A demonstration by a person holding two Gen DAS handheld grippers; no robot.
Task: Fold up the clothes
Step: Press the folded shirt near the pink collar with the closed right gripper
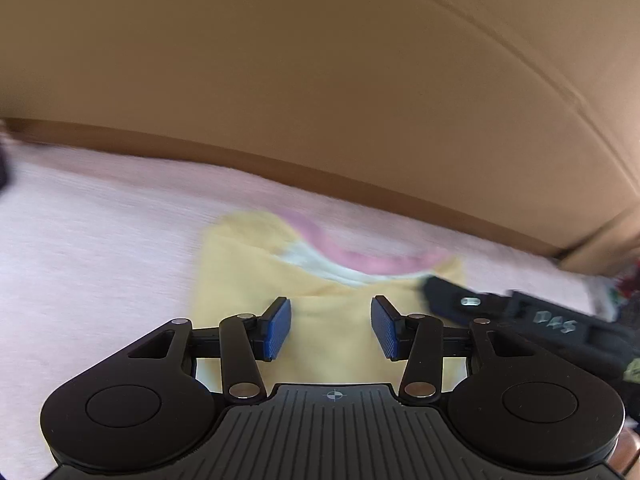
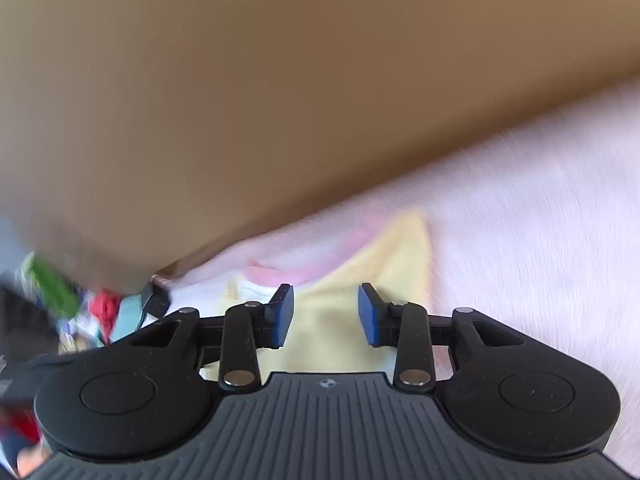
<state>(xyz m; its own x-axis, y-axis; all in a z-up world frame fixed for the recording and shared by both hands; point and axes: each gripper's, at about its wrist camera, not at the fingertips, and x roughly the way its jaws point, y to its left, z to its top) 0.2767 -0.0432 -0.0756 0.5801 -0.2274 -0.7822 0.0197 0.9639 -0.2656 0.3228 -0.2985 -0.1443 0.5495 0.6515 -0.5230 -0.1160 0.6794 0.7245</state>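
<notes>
The left gripper hangs nearest, fingers released with nothing between them, over a yellow garment with a pink collar spread on the pink bed cover. The right gripper, fingers likewise released and empty, reaches the garment's edge from three o'clock. No fold is clearly made yet. Unfolded clothes wait at nine o'clock in the right view.

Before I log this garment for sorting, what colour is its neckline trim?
Pink trim on the yellow garment; left wrist view.
</notes>
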